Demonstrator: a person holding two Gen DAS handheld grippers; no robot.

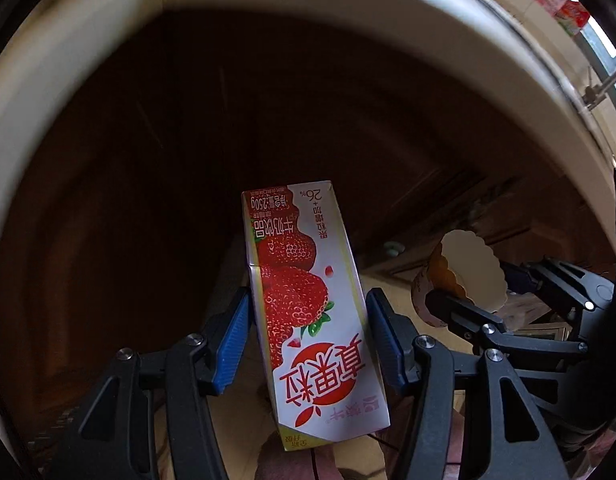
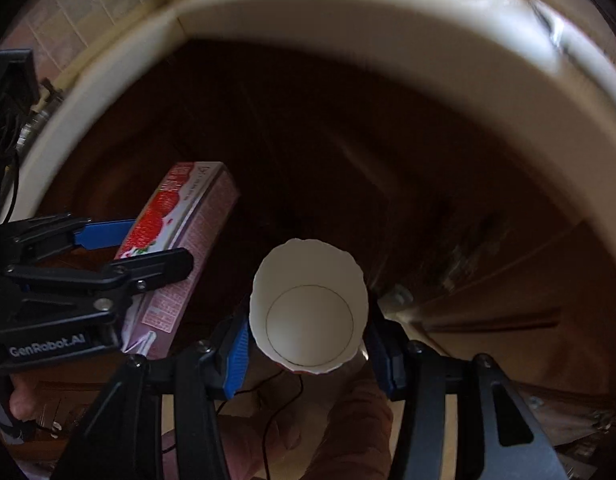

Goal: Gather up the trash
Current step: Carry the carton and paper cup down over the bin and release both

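A strawberry milk carton [image 1: 308,300], white with red berries, sits upright between the blue pads of my left gripper [image 1: 308,308], which is shut on it. My right gripper [image 2: 308,340] is shut on a white paper cup [image 2: 308,312] whose open mouth faces the camera. Both hang over the dark inside of a bin with a wide cream rim [image 1: 87,60] [image 2: 348,20]. In the right wrist view, the left gripper [image 2: 155,244] and its carton [image 2: 195,208] are at the left. The cup [image 1: 472,264] and right gripper [image 1: 474,286] show at the right of the left wrist view.
Pink cartons [image 1: 564,4] stand on a window ledge beyond the bin's rim at the upper right. A tiled wall [image 2: 87,4] lies past the rim at the upper left. A thin black cable [image 2: 267,396] runs below the cup. A person's hand [image 2: 19,400] holds the left gripper.
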